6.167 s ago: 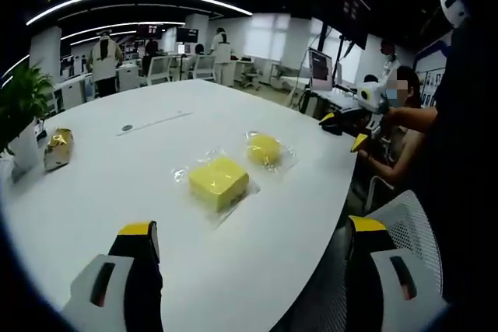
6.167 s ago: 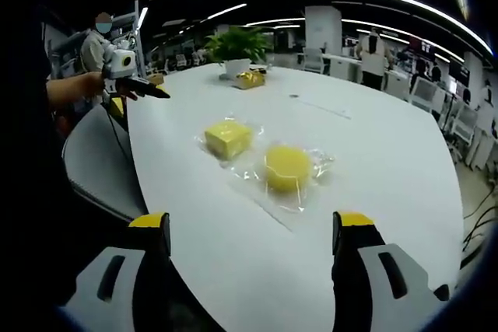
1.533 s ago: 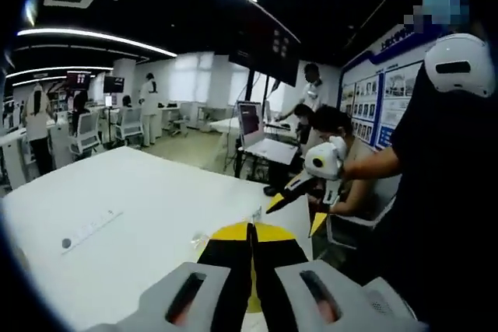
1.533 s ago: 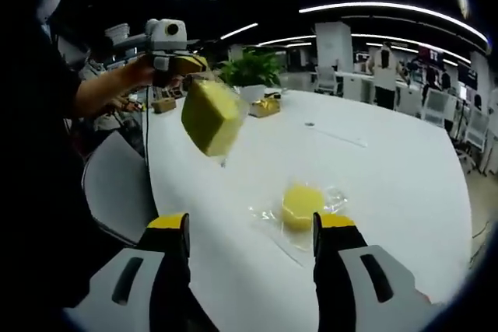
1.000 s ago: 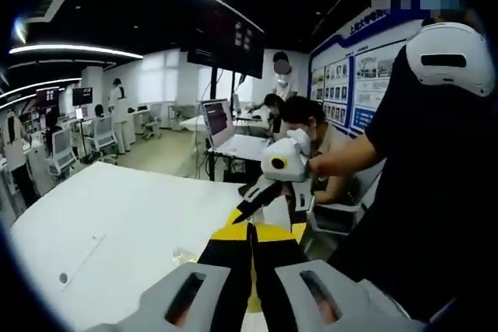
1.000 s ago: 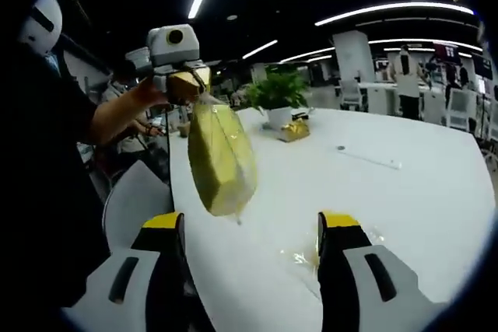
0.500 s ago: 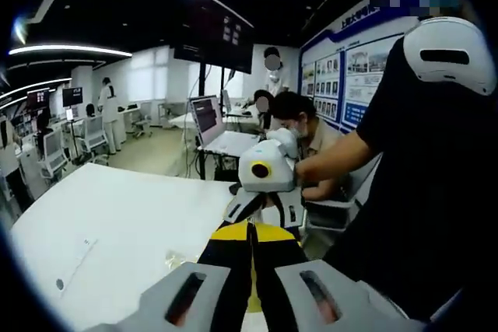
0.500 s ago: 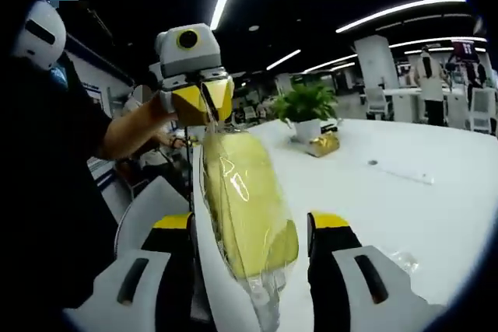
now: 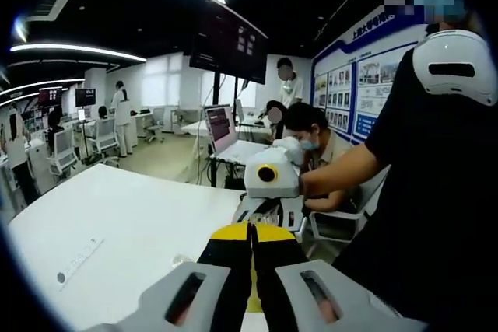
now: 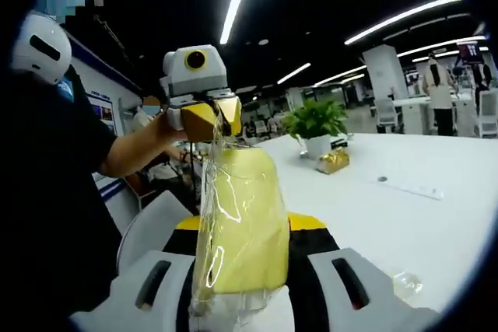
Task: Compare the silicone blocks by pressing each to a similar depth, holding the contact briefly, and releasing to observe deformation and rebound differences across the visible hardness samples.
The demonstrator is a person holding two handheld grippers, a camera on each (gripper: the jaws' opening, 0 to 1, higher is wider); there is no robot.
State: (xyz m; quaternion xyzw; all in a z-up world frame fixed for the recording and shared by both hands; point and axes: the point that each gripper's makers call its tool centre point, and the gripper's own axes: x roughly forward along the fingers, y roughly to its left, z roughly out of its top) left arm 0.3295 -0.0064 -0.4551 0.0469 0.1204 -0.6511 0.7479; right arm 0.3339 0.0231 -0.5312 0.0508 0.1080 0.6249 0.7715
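Table first: big white oval table (image 10: 405, 207) sits below and beyond both grippers, mostly bare; far end carries a green potted plant (image 10: 315, 122) and a small gold foil packet (image 10: 333, 162), and a crumpled clear plastic wrapper (image 10: 405, 284) lies near the right gripper. Table edge runs close to the person, white mesh chair (image 10: 152, 231) just off it.

Yellow rectangular silicone block in a clear plastic bag (image 10: 240, 223) is off the table, hanging in the air between the two tools. Left gripper (image 10: 208, 114) has its yellow tips clenched on the top of the bag; in the left gripper view its jaws meet with no gap. Right gripper (image 10: 243, 270) is closed in around the block's lower half, jaws against its sides, grasping it.

Step looks like the press itself, on the first sample, done as a squeeze in mid-air. Next call: hold briefly, then release and watch the rebound. Depth needs matching on the other sample.

Room: open air above the table, nothing crowding the block. Seated people (image 9: 307, 134) and a monitor (image 9: 220, 124) behind the left gripper, well apart.
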